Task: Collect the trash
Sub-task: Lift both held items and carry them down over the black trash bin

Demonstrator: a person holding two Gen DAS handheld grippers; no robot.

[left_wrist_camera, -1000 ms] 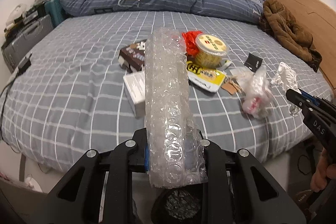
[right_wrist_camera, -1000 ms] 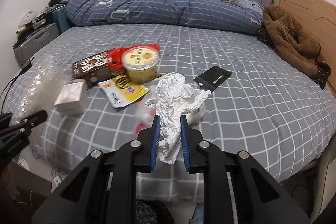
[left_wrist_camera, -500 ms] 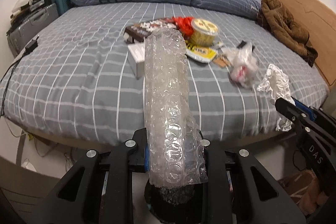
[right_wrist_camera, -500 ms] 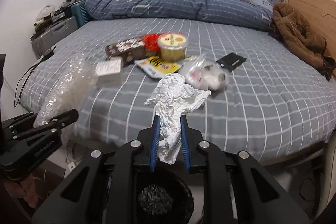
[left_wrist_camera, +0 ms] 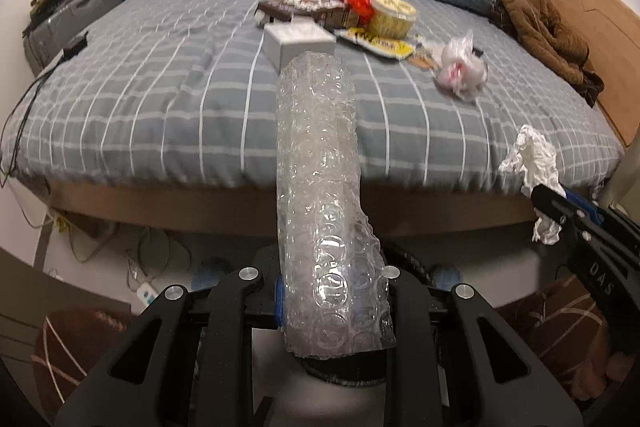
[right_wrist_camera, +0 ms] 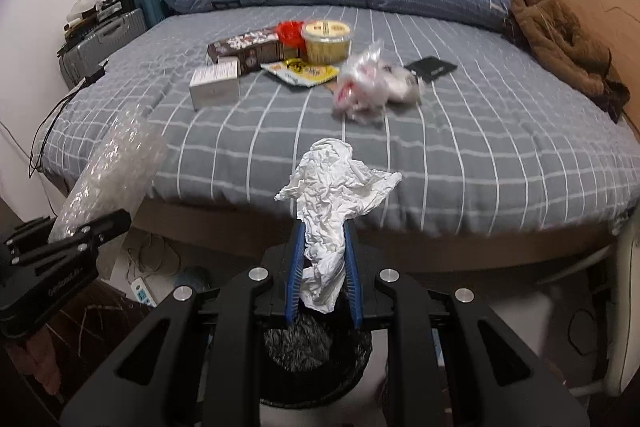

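Left gripper [left_wrist_camera: 332,291] is clamped on a long bubble wrap roll [left_wrist_camera: 320,167], right gripper [right_wrist_camera: 322,275] pinches crumpled paper [right_wrist_camera: 332,187], both above the bin [right_wrist_camera: 316,359]. That roll could easily tip past the rim when dropped.

**Bed with scattered litter**

The grey checked bed [right_wrist_camera: 460,147] carries a white box [right_wrist_camera: 214,89] left, a brown packet [right_wrist_camera: 246,49], a lidded tub [right_wrist_camera: 327,39], a yellow sachet [right_wrist_camera: 306,73], a crumpled clear bag [right_wrist_camera: 372,87], and a brown jacket [right_wrist_camera: 560,43] far right.
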